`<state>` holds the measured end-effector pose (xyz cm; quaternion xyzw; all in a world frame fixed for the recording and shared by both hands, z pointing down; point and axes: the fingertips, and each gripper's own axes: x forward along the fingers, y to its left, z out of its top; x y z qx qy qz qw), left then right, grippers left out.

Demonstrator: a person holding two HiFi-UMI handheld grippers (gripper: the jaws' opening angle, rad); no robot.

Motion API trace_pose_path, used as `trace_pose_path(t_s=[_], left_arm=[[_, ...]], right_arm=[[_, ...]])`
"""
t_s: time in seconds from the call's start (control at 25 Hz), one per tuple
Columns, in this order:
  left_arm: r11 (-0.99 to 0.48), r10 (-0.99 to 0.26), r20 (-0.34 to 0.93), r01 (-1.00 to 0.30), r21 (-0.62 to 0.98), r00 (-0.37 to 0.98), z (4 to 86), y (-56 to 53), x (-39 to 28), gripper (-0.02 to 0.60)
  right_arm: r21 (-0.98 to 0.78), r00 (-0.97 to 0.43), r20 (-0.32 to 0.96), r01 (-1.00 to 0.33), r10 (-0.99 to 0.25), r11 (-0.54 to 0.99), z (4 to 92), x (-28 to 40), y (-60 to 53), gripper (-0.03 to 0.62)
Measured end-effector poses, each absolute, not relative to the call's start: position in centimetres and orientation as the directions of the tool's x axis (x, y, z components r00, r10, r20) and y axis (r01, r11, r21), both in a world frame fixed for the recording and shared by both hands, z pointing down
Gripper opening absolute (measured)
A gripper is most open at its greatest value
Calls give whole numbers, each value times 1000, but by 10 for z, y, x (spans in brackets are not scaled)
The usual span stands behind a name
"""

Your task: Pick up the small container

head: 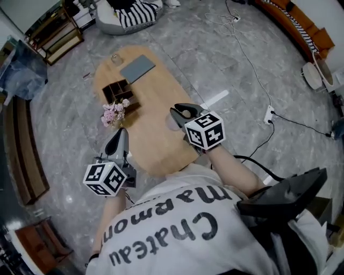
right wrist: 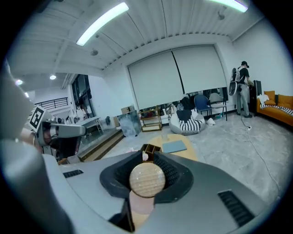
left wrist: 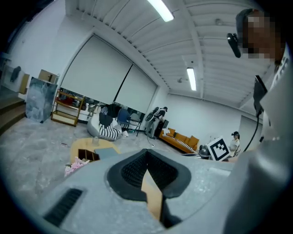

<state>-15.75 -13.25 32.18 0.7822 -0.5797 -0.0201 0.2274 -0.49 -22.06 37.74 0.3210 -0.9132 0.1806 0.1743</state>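
Observation:
The small container (right wrist: 147,179) has a round pale wooden lid and a pinkish translucent body. My right gripper (right wrist: 147,170) is shut on it, one dark pad on each side of the lid. In the head view the container (head: 172,123) hangs under the right gripper (head: 181,113), above the right half of the oval wooden table (head: 156,145). My left gripper (head: 119,132) is over the table's left edge, next to the pink flowers (head: 114,113). In its own view the left gripper (left wrist: 147,154) has its tips together with nothing between them.
On the table's far half stand a dark wooden organizer (head: 119,92), a grey pad (head: 137,69) and a small glass (head: 116,59). A striped beanbag (head: 129,13) lies beyond the table. A cable and power strip (head: 270,114) lie on the floor at right.

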Motion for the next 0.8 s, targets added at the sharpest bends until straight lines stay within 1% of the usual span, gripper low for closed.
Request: trace_pose_path(t_s=[0.16,0.28,0.4,0.48,0.68,0.8], left_arm=[[-252,-916,220,-908,335,335,286,-125,-161,14],[-289,-912,233,-932,218,337,266,-114,-160,14],[-329,-914,194,-932,155,355,243,-104,-159,14],[-340,-916,169,-928,154,364,231,-97,-161,14],[-380,-905,93,-886,265,416,210,-80,-169,14],[-383,-913,43,-889,252,406,192,-68,-174,14]], right_arm=[[-189,-738,360,-656,-570,730,325,-9,-209,76],[-166,-738,308,-663,-600,730,292,-12,-195,75],[-137,-732,252,-674,-633,726,260,-14,-184,75],[-106,-728,219,-680,-650,726,240,-16,-176,75],[-41,-728,141,-681,-671,731,203,-24,-149,75],[-16,-731,92,-680,-676,733,179,-29,-131,75]])
